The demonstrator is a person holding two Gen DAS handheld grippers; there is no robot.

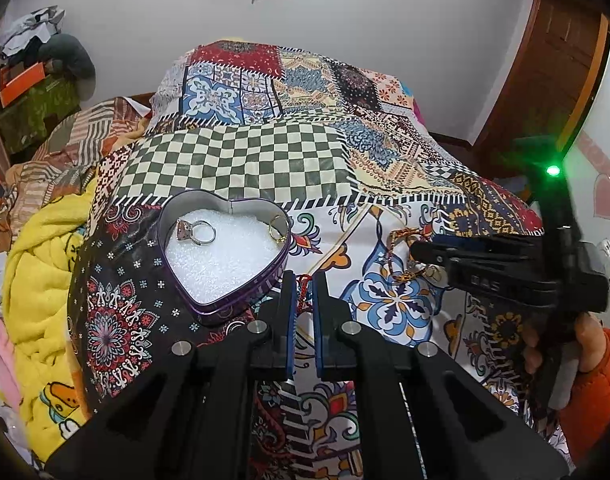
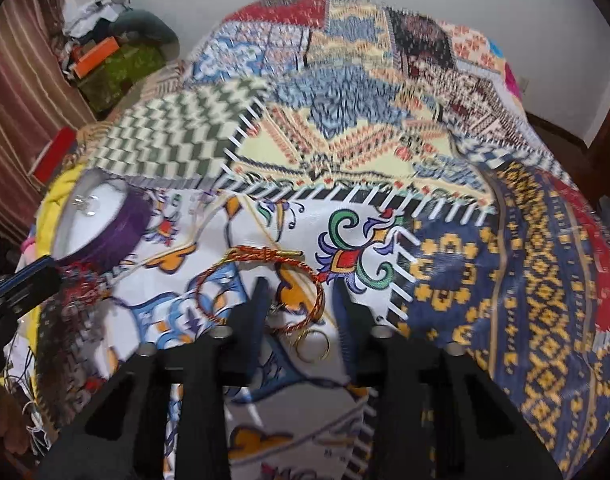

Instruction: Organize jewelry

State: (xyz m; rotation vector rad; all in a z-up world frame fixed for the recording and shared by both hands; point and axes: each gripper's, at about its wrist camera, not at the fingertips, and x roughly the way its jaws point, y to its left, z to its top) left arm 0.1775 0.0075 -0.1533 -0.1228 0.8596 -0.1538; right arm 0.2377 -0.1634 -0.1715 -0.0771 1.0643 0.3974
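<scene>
I keep my left tongs (image 1: 304,280) pinched on a limp red thread (image 1: 303,285) beside the heart tin (image 1: 225,256) while my right tongs (image 2: 301,300), slightly parted and empty, straddle the light, floppy cord bracelet (image 2: 261,280) on the bed (image 2: 505,280), best pinched at its knot.

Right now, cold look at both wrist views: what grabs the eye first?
The heart-shaped tin, left of centre on the loud patchwork bedspread, holds a stone-set silver ring and a gold ring on white foam. To its right, a red-gold braided cord bracelet lies on the cloth under the right gripper. The left gripper pinches a red thread.
</scene>
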